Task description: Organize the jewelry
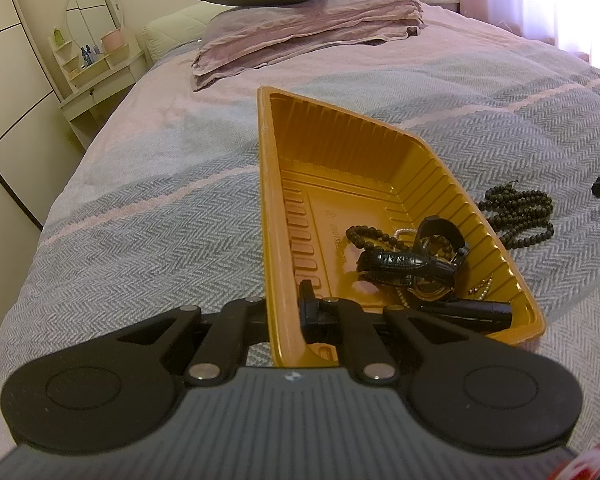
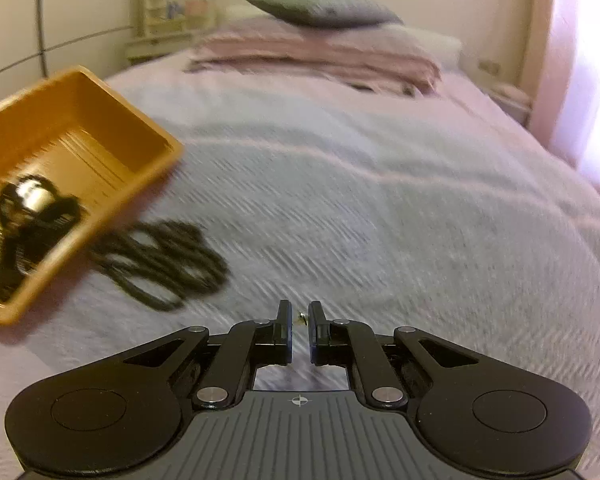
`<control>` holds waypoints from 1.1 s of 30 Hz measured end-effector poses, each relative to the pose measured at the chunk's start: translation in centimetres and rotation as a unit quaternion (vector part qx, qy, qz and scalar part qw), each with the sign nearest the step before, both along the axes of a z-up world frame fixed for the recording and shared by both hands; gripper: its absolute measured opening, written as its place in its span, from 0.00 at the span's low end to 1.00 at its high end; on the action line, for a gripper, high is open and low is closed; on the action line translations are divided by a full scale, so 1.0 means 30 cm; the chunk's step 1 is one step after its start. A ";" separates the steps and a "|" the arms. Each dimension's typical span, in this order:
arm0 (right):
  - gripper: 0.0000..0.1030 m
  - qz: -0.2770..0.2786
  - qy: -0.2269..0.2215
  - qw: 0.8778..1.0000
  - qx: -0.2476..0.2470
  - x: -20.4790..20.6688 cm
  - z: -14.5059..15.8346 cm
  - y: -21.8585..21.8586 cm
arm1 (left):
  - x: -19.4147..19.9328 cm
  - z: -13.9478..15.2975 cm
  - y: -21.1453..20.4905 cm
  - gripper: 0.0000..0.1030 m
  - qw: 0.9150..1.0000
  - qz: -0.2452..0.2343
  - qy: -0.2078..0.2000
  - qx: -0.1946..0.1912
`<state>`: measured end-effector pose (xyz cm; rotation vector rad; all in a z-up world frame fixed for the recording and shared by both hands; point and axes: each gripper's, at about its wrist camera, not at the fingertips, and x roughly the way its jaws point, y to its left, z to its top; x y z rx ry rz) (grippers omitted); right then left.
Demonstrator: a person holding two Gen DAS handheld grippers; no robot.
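Two claws: left claw [image 1: 286, 308] clamped on gold tray [image 1: 340, 152] rim; right claw [image 2: 300, 320] nearly together on tiny trinket [image 2: 301, 317].

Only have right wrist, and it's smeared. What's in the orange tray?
Observer: A black-strapped watch lying over a short bead string and a pale chain.
Operator: Why's the tray tilted?
Observer: The left hand-held gripper is shut on the tray at its near rim, and that side sits raised.
Operator: Dark loops beside it?
Observer: Round dark beads on one long bead strand, heaped on the bedspread outside the tray.
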<state>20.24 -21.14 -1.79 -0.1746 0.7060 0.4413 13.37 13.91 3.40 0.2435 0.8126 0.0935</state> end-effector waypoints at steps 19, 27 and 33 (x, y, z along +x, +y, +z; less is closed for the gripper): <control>0.08 0.202 -0.009 0.976 0.077 -0.113 0.169 0.443 | 0.001 -0.005 0.003 0.07 1.000 -0.001 0.001 -0.002; 0.08 0.206 0.008 0.975 0.086 -0.098 0.136 0.483 | 0.001 -0.007 0.006 0.07 1.000 -0.002 0.001 -0.003; 0.08 0.205 0.015 0.973 0.100 -0.096 0.132 0.493 | 0.002 -0.006 0.005 0.07 1.000 -0.002 0.001 -0.003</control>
